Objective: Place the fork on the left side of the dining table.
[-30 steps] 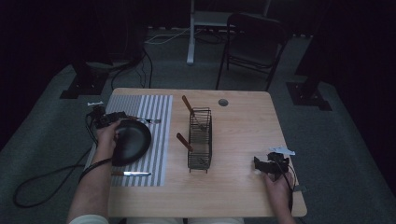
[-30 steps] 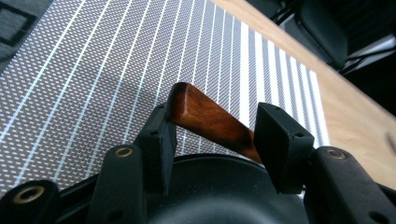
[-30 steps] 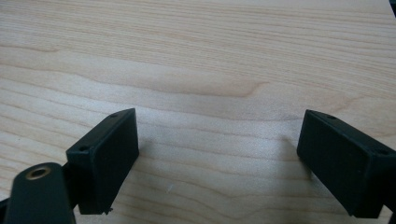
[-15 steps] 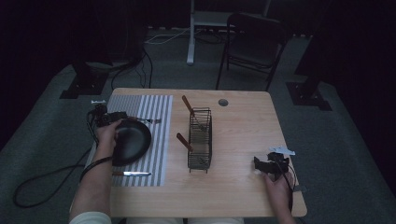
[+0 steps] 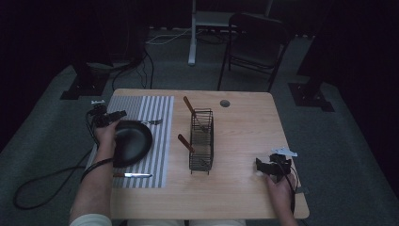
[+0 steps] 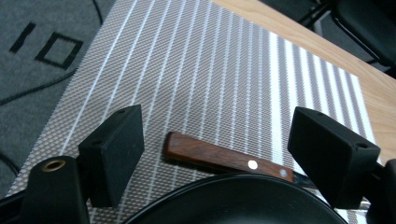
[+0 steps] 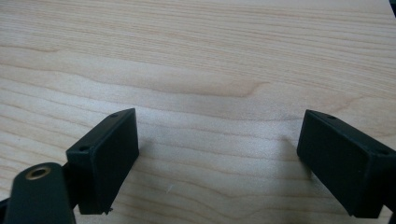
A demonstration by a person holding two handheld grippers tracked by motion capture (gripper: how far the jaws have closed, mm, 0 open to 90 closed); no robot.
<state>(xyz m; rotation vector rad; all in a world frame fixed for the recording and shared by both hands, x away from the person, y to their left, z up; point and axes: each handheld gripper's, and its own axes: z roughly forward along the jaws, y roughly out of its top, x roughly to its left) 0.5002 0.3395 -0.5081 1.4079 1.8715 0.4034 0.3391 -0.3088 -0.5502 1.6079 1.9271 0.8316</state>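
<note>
One wood-handled fork with two rivets lies partly under black plate.

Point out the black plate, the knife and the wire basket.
black plate [image 5: 133, 141], high view, middle of its dark surface.
knife [image 5: 133, 175], high view, blade lying on the striped mat.
wire basket [image 5: 202, 162], high view, near side wall.

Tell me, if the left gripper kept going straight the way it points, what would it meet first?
Probably the wooden handle of the fork, lying on the striped placemat just ahead of the open jaws, past the black plate's rim. Depth is hard to judge.
</note>
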